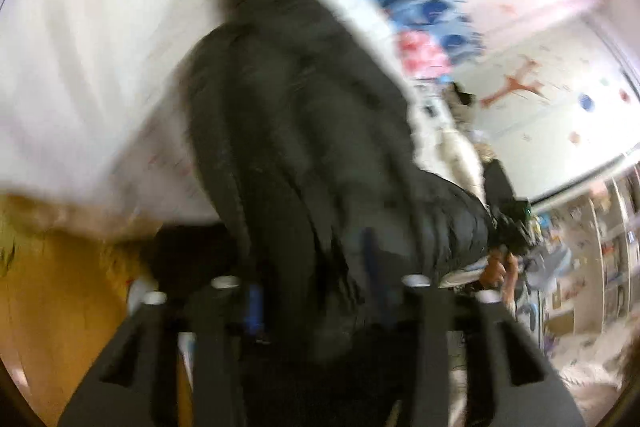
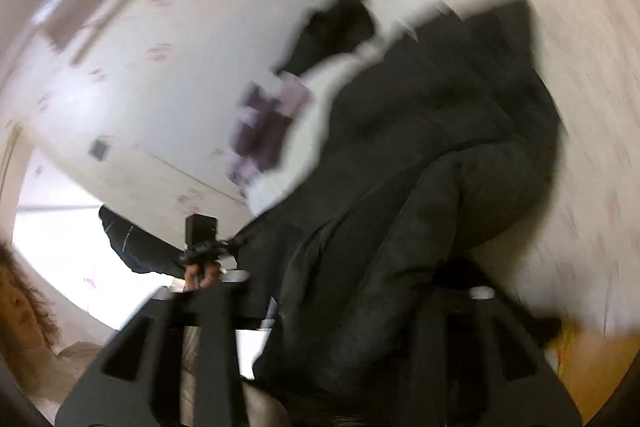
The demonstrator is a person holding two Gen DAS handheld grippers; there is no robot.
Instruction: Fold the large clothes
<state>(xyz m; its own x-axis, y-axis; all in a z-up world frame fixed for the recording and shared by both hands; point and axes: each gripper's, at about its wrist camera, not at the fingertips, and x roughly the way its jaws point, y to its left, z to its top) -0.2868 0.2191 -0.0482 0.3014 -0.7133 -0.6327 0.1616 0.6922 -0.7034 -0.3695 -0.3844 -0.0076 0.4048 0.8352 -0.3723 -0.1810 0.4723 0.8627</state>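
Note:
A large black padded jacket hangs in the air between both grippers, blurred by motion. My left gripper is shut on its dark fabric, which bunches between the fingers. The other gripper shows at the jacket's far end, with a hand on it. In the right wrist view the jacket fills the middle and my right gripper is shut on its folds. The left gripper shows at the far end there.
A white bed sheet lies under the jacket on the left, over a yellow floor. A blue and pink patterned cloth lies beyond. Shelves with clutter stand at the right. A purple checked cloth lies behind.

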